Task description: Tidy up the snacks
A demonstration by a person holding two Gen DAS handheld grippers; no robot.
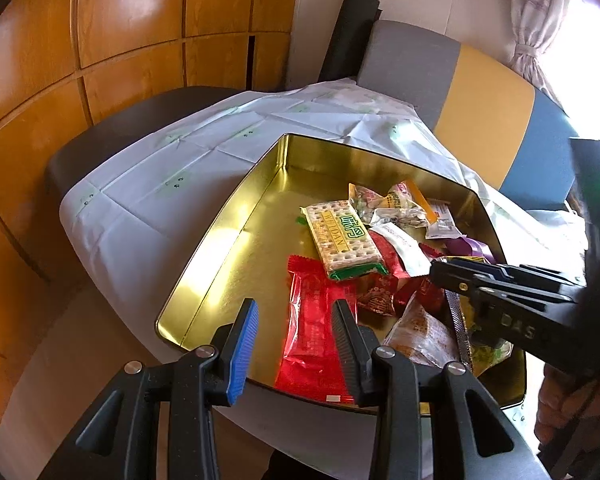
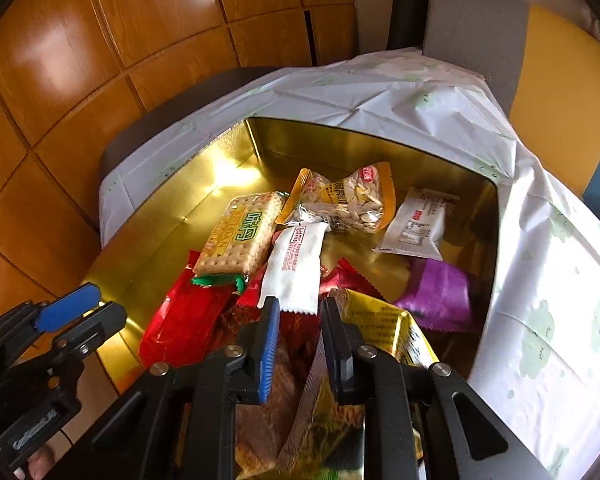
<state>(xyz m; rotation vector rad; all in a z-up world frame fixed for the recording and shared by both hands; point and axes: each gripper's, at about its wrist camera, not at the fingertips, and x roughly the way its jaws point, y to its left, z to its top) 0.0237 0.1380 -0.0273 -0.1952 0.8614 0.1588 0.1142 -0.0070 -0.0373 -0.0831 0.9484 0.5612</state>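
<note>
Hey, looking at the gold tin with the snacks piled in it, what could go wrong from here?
The snacks overlap, so lifting the red foil packet may drag the clear cracker pack lying on it. The gold metal tin overhangs the near edge of the table with the white cloth, so a push might tip it. The left gripper and right gripper work close together and could collide.

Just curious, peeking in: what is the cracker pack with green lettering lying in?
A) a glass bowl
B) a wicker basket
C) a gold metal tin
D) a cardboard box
C: the cracker pack lies among other wrapped snacks inside a shiny gold tin with upright metal walls.
</note>
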